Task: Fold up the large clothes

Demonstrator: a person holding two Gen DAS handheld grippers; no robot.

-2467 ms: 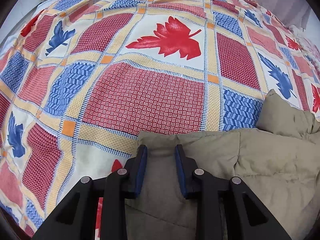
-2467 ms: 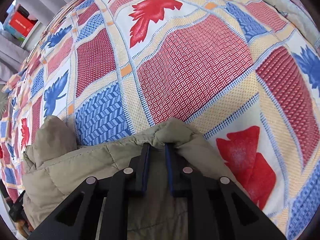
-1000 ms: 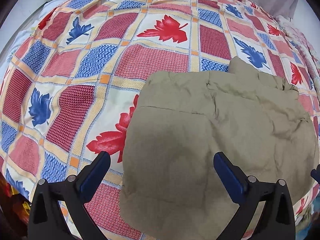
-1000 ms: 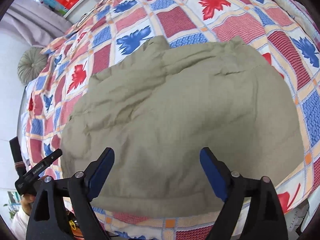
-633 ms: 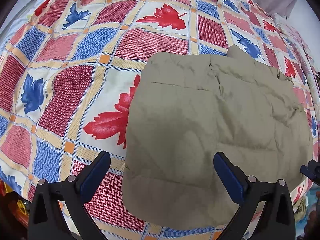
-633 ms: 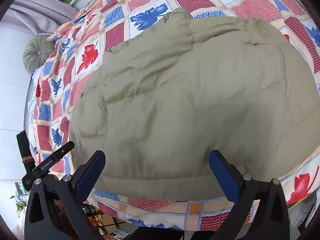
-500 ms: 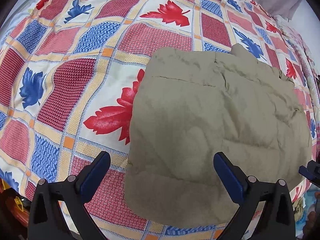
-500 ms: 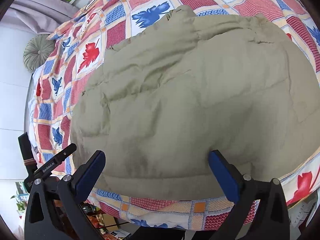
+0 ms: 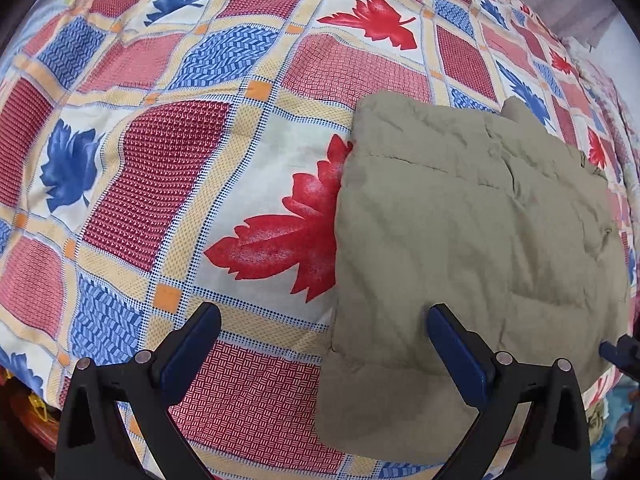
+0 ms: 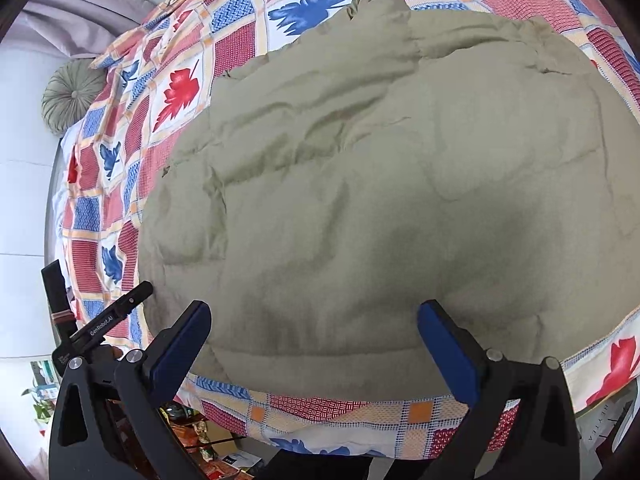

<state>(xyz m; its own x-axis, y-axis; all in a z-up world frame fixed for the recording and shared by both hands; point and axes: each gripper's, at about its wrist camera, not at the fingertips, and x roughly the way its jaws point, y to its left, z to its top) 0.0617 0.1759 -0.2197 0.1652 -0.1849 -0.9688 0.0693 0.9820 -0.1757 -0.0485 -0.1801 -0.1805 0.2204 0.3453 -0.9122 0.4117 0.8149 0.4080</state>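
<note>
An olive quilted jacket (image 9: 472, 240) lies folded flat on a patchwork bedspread (image 9: 168, 168). In the left wrist view it fills the right half; in the right wrist view the jacket (image 10: 380, 184) fills most of the frame. My left gripper (image 9: 324, 344) is wide open and empty, held above the jacket's left edge near the bed's front. My right gripper (image 10: 316, 340) is wide open and empty above the jacket's near edge. The left gripper's body (image 10: 100, 320) shows at the lower left of the right wrist view.
The bedspread has red and blue leaf squares. A round green cushion (image 10: 72, 92) lies at the bed's far end by grey curtains. The bed's front edge (image 10: 360, 420) drops off just below the jacket, with floor clutter (image 10: 200, 440) under it.
Both grippers let go of the jacket's far edge, opened wide and pulled back toward the bed's front. Over the last half second the left gripper has shifted left.
</note>
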